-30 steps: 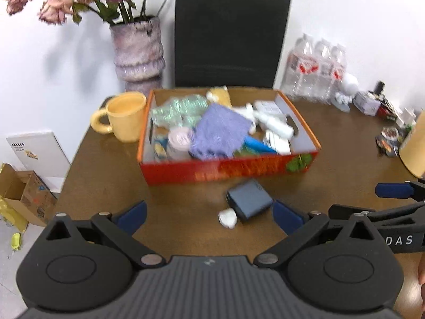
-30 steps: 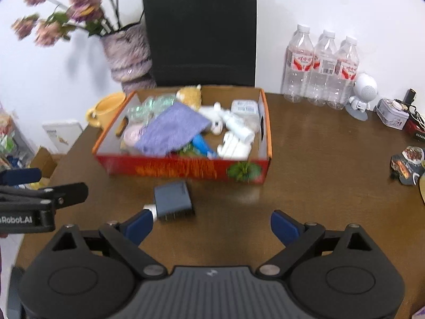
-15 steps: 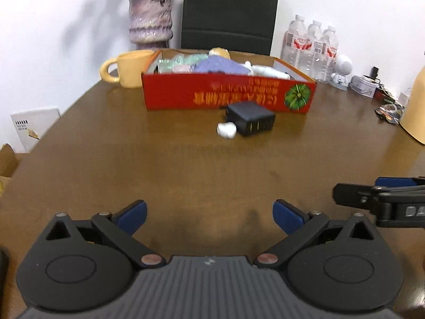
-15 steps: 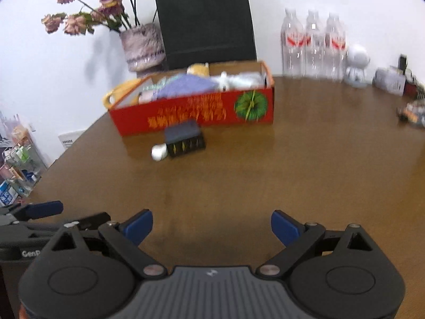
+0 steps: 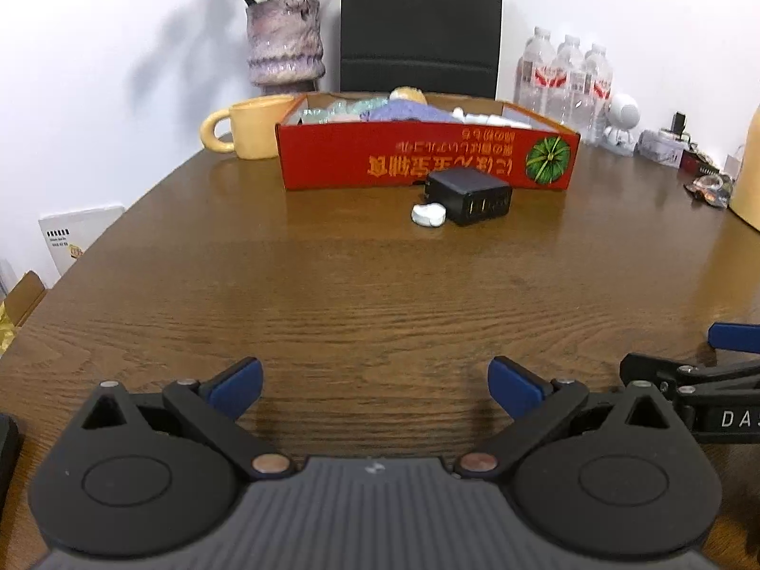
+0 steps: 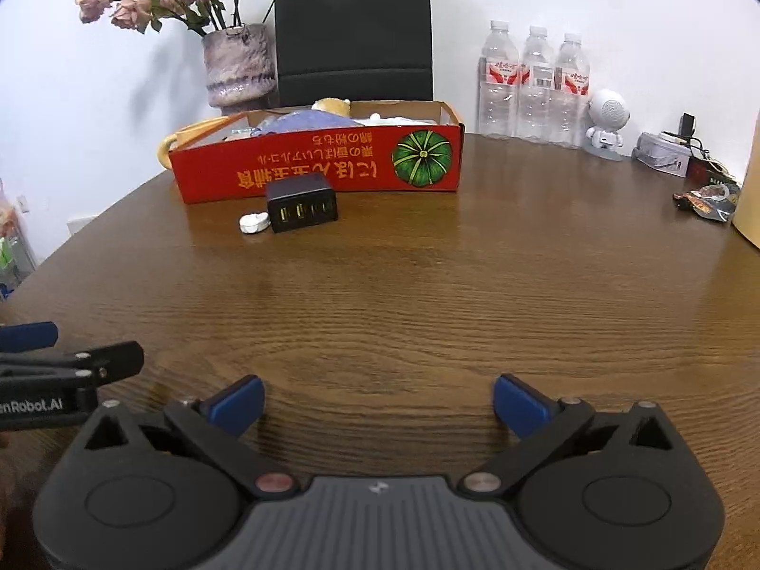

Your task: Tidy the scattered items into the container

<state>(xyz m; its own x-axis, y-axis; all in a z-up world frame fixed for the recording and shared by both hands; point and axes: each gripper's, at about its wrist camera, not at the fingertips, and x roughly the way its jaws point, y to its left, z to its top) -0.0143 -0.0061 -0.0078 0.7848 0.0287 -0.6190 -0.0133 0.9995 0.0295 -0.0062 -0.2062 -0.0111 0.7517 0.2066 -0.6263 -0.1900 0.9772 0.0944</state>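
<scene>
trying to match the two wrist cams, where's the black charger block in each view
Left wrist: the black charger block sits right of centre in the upper half, just before the red box, a small white item at its left.
Right wrist: the black charger block sits left of centre, before the same box.
Shared landmark: the green pumpkin print on the box front.

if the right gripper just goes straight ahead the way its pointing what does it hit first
Probably nothing soon: the right gripper is open over bare table. Farther on, likely the red box near its pumpkin end; the black charger sits left of that line. Depth is uncertain.
</scene>
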